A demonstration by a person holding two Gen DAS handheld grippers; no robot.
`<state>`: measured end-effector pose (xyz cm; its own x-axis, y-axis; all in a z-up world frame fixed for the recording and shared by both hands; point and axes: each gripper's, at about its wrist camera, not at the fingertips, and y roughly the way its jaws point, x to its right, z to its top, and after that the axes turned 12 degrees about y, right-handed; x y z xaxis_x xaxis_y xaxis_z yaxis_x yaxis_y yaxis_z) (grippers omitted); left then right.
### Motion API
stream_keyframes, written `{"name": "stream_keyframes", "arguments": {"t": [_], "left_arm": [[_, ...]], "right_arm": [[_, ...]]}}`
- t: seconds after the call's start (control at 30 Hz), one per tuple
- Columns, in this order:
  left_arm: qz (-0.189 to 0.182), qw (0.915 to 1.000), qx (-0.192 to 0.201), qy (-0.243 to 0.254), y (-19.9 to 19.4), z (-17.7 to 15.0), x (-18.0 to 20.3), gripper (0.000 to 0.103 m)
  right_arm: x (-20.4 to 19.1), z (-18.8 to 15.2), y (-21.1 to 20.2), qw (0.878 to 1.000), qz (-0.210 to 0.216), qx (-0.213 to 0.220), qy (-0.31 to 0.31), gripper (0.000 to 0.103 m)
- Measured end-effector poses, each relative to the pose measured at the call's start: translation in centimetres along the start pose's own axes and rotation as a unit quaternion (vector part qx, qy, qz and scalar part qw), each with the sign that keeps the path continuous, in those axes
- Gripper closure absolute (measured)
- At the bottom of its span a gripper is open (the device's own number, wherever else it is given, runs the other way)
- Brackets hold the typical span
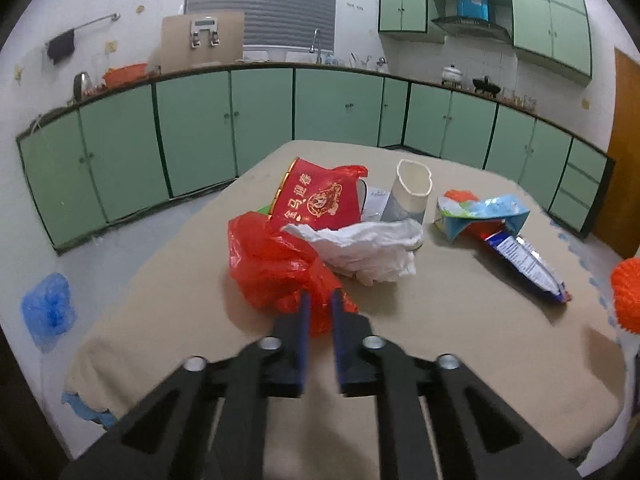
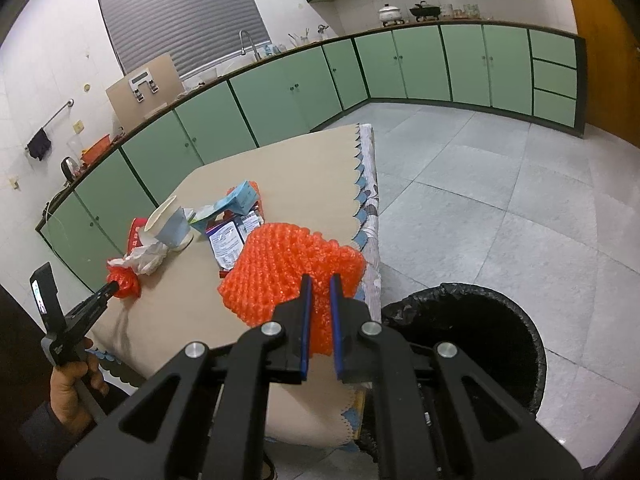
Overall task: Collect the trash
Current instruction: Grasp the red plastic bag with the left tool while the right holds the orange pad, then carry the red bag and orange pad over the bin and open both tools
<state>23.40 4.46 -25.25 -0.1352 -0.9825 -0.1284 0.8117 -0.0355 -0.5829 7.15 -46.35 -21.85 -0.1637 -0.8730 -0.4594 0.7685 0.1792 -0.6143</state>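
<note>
My left gripper is shut on a red plastic bag lying on the beige table; it also shows in the right wrist view. The bag holds a red carton and crumpled white paper. My right gripper is shut on an orange foam net, held over the table's near edge beside a black-lined trash bin. The net also shows in the left wrist view. A paper cup, a blue-white carton and a snack wrapper lie on the table.
Green kitchen cabinets run along the walls behind the table. A blue plastic bag lies on the floor at the left. The grey tiled floor stretches right of the table. An orange door is at far right.
</note>
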Motion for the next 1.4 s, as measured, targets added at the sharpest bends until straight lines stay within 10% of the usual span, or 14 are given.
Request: {"name": "stream_keyframes", "arguments": {"t": [0.63,1.4], "left_arm": [[-0.019,0.9986,0.047,0.014,-6.6,1.7,-0.1,0.101],[-0.14,0.9791,0.081,0.122,-12.8,3.7,12.8,0.101]], "right_arm": [[-0.1,0.2,-2.1,1.0,0.018,0.015,-0.001,0.095],[2.7,-0.8,-7.1,0.998,0.014,0.06,0.03,0.095]]}}
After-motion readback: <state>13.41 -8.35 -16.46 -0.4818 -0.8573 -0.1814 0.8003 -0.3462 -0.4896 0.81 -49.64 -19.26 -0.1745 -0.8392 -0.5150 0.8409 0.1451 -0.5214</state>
